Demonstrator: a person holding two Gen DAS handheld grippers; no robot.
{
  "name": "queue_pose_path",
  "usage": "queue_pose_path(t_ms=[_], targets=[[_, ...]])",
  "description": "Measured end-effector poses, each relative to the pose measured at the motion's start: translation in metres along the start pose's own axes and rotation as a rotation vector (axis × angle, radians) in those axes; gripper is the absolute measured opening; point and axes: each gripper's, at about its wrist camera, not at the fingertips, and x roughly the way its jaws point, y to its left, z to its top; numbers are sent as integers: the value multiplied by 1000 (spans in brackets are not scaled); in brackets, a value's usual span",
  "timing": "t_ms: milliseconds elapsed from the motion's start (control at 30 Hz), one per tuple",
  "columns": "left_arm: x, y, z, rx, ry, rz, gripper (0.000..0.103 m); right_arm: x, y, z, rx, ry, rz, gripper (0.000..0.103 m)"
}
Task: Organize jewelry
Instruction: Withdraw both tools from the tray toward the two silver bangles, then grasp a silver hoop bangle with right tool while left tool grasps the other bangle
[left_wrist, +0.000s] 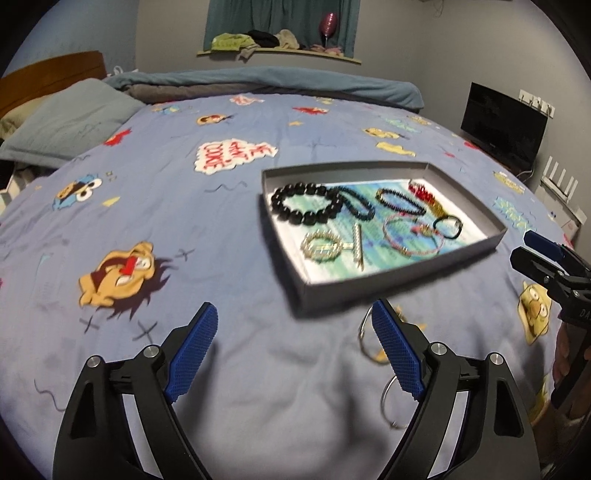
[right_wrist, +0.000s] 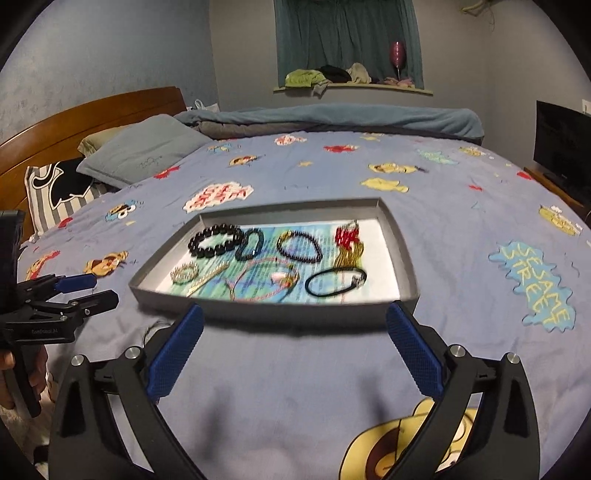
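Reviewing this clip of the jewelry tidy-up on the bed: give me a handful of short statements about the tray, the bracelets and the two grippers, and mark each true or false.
1. The grey tray sits on the blue cartoon bedspread. True.
2. The left gripper is clamped on a bracelet. False: its jaws stand open with nothing between them.
3. The large black bead bracelet lies inside the tray. True.
4. All the jewelry is already in the tray. False: thin metal hoops lie on the bedspread outside it, beside the left gripper's finger.
5. The right gripper is open and empty. True.
6. The tray has a lid on it. False: it is uncovered, its contents in plain view.
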Motion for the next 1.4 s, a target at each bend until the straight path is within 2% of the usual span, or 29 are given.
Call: queue_pose_path(t_ms=[333, 500, 667, 933, 1000, 1167, 1367, 1400], targets=[[-3, 9, -21, -12, 22, -2, 87, 8, 18, -33, -27, 71, 68, 97], [2, 8, -25, -12, 37, -12, 87, 8, 39, -48, -56, 71, 100, 97], [3, 4, -29, -13, 43, -53, 87, 8, 64, -61, -116, 74, 132, 97], [2, 3, -35, -4, 44, -59, 87, 12, 101, -78, -191, 78, 204, 97], [2, 2, -36, 8, 49, -53, 87, 15, 107, -81, -206, 75, 198, 97], [0, 1, -39, 27, 49, -53, 87, 22, 123, -86, -230, 75, 182, 87], [-1, 5, -41, 29, 49, -52, 87, 33, 132, -90, -267, 70, 118, 64], [0, 5, -41, 29, 50, -52, 87, 33, 133, -90, -268, 68, 118, 56]])
